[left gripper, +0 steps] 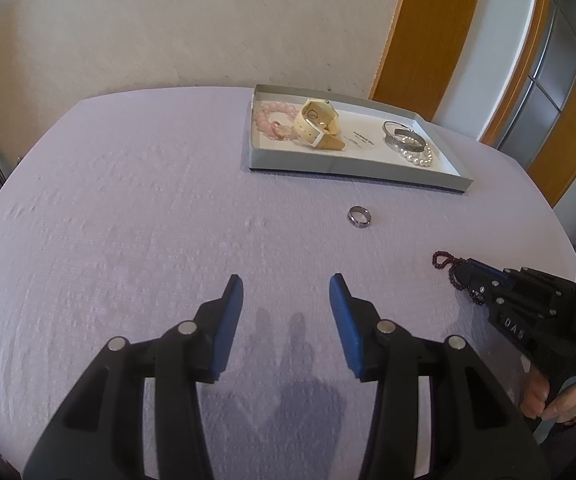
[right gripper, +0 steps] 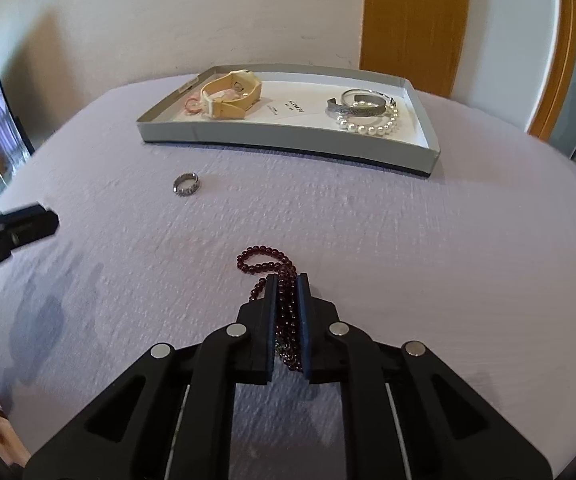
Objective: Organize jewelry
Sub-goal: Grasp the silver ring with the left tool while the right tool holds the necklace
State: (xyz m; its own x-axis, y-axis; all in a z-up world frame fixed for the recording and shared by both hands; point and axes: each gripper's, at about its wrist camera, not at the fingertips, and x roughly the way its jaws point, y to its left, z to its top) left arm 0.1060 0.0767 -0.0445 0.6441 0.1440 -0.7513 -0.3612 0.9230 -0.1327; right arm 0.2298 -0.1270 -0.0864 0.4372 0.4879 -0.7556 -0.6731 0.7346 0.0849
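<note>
our right gripper [right gripper: 286, 280] was clenched on the dark red bead strand [right gripper: 265, 258], plain only in its own view. our left gripper [left gripper: 285, 290] hung released; the ring [left gripper: 359, 217] lay at one o'clock.

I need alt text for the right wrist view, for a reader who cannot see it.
The right gripper is shut on a dark red bead bracelet on a lilac tablecloth. Beyond lie a silver ring and a shallow grey box holding other jewelry.
</note>
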